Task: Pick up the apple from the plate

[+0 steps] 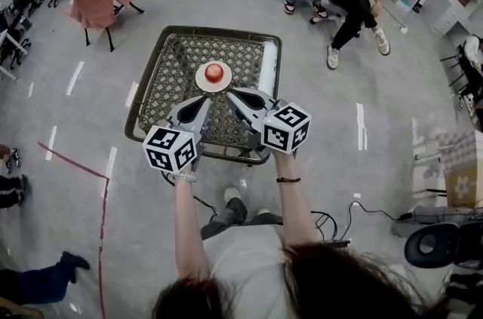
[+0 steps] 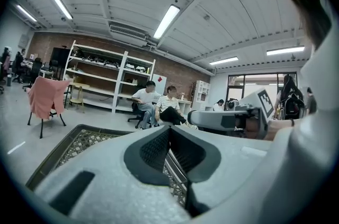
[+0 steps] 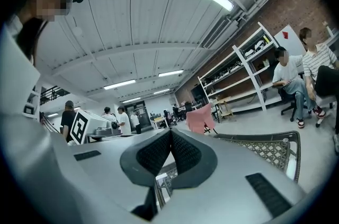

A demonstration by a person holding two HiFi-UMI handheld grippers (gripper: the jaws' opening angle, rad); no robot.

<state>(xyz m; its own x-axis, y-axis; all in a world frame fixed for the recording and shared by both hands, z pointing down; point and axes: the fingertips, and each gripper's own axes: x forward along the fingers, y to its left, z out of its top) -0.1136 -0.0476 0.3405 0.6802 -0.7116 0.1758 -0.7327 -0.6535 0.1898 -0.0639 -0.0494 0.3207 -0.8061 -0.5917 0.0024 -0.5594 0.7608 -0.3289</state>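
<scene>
While both units are held over the near half of the wire-mesh table (image 1: 160, 87), the left gripper (image 1: 205, 101) and the right gripper (image 1: 232, 93) each have their jaws closed together with nothing between them. The red apple (image 1: 214, 72) rests on the white plate (image 1: 201, 81) just ahead of both grippers, centred between them and apart from both.

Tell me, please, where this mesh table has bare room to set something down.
Bare mesh lies left of the plate, out to the table rim, and behind it. A narrower strip runs between the plate and the white roll. The near side is crowded: the left gripper and right gripper sit before the apple.
</scene>
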